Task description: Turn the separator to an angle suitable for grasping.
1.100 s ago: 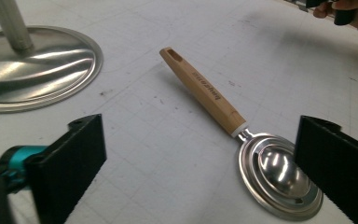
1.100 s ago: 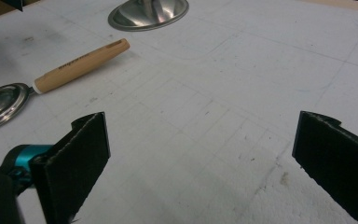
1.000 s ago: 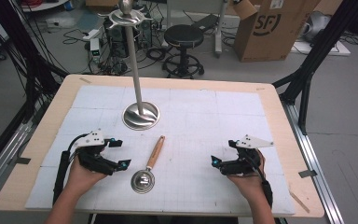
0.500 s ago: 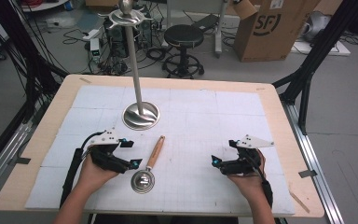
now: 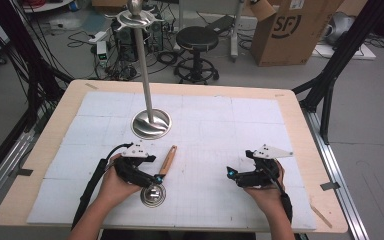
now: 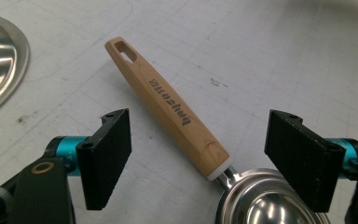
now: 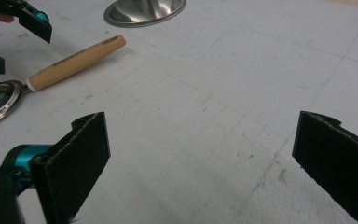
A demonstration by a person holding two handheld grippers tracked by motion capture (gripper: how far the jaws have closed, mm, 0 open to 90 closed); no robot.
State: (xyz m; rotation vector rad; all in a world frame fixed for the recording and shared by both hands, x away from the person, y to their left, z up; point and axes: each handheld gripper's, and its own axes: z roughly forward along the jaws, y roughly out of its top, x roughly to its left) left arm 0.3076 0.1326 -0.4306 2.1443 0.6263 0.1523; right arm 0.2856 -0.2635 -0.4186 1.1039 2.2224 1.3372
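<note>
A pale wooden desk [image 5: 50, 135] covered by white gridded mats [image 5: 215, 130] stands among cables, a black stool [image 5: 197, 40] and a brown cardboard box [image 5: 292, 30]. The left gripper [image 5: 156, 181] hovers with fingers [image 6: 107, 154] spread either side of the wooden-handled steel ladle [image 5: 161, 175], its handle lying between them untouched. The right gripper [image 5: 229, 173], well apart, rests low with fingers [image 7: 74, 158] spread over bare mat.

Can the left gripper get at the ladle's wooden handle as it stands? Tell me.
Probably yes. The left gripper is open, with its jaws either side of the wooden handle, which lies flat on the mat. Nothing sits between the jaws and the handle.
</note>
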